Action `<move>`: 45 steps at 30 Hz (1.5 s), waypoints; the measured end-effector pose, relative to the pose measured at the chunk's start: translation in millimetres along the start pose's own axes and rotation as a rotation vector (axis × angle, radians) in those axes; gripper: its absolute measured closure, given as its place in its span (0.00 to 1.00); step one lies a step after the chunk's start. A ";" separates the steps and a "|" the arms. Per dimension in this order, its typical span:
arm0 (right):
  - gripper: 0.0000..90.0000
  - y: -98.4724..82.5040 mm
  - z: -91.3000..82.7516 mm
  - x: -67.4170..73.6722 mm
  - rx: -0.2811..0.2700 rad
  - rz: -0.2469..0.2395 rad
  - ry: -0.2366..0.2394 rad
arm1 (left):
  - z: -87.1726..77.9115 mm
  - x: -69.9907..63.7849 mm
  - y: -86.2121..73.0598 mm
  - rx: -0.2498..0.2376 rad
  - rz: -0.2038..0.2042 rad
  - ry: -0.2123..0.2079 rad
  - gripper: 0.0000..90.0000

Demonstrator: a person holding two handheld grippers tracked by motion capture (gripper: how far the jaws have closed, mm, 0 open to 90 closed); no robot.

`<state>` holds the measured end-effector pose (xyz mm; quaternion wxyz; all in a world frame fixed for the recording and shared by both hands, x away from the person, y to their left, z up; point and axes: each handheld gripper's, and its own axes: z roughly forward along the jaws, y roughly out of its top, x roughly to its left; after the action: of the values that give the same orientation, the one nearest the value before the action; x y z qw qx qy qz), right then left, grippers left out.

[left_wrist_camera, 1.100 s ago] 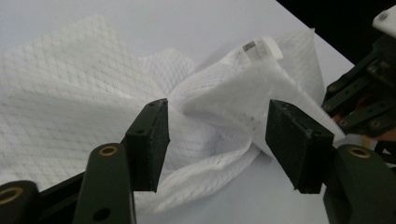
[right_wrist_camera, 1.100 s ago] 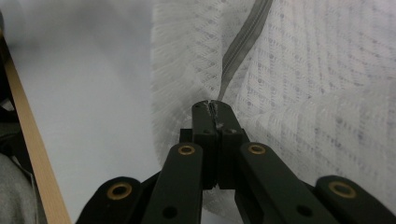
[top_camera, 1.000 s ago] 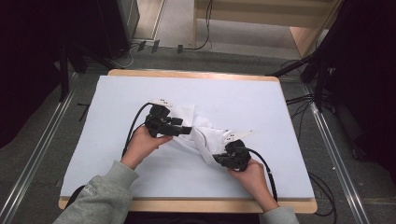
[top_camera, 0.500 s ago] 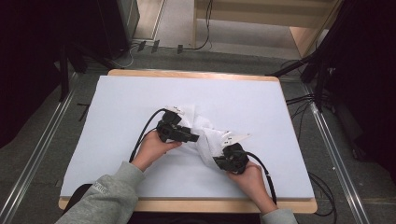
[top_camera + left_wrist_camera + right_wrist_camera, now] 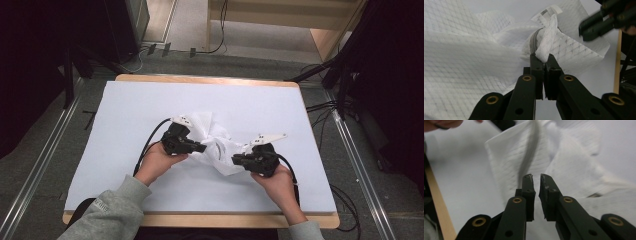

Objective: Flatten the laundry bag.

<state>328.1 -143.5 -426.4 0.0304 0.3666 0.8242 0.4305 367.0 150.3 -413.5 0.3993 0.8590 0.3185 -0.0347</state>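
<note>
From the high view I see a white sheet (image 5: pixel 150 115) covering a wood-edged table (image 5: pixel 210 80), grey floor with metal rails either side, dark racks at the left and right, cables trailing at the right. A white mesh bag (image 5: pixel 215 137) lies crumpled mid-table, between my left tongs (image 5: pixel 200 148) and right tongs (image 5: pixel 236 161), both touching it.

In the left gripper view my tongs (image 5: pixel 544 61) have just closed and now pinch a fold of the bag (image 5: pixel 461 57) beside its grey zipper (image 5: pixel 534 41). A printed label (image 5: pixel 546 12) sits at the far edge; I cannot read it.

In the right gripper view my tongs (image 5: pixel 536 176) have just been opening; a narrow gap shows, nothing clamped, the bag (image 5: pixel 564 157) just beyond the tips.
</note>
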 end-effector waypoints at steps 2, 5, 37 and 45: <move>0.89 7.2 -4.2 -4.0 -0.020 -0.014 -0.019 | -5.7 -3.0 -6.5 0.002 -0.003 0.002 0.98; 0.86 14.0 -5.4 -8.5 -0.035 -0.018 -0.032 | -14.1 -4.4 -17.7 0.010 -0.013 0.008 0.98; 0.67 23.8 81.8 -35.2 0.102 -0.064 -0.134 | -72.6 31.2 -75.1 -0.056 -0.172 0.142 0.98; 0.96 22.2 81.2 -36.4 0.092 -0.059 -0.164 | -78.0 41.2 -76.3 -0.074 -0.195 0.155 0.98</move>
<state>397.2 -102.6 -470.7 0.0937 0.3772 0.8483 0.3596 340.7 263.5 -424.1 0.3997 0.8087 0.4315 0.0050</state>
